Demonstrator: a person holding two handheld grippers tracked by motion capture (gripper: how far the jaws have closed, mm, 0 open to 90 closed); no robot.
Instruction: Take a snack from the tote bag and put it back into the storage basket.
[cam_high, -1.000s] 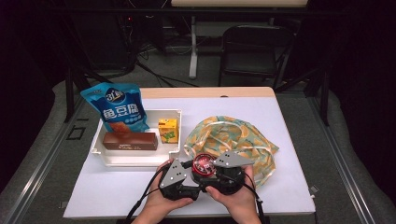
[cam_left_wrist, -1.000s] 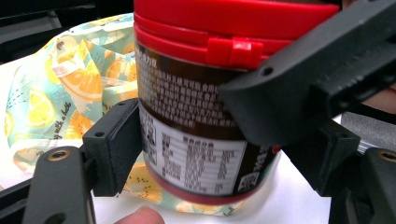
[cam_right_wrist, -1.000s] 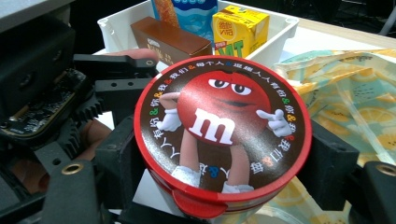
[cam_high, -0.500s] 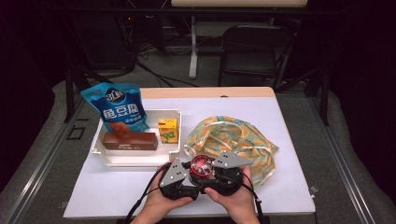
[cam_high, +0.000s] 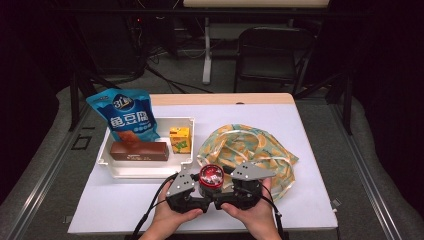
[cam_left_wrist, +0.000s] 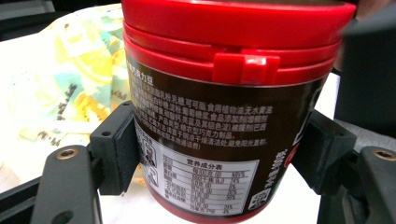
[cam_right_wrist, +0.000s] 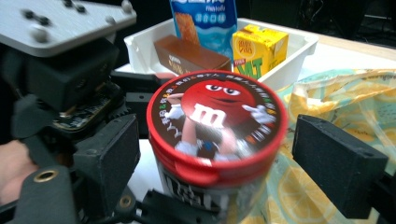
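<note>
Beside tray (cam_high: 112, 167) and bag (cam_high: 250, 147), jar (cam_high: 211, 176) in left gripper (cam_high: 197, 192); right gripper (cam_high: 227, 192) released.

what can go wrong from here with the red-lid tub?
1. The left gripper alone clamps the tub, low on its round, glossy wall; it could slip or tilt.
2. The right gripper has just been opening and its fingers stand clear of the lid, so nothing backs up that hold.
3. A drop would land at the table's near edge, beside the patterned bag.
</note>
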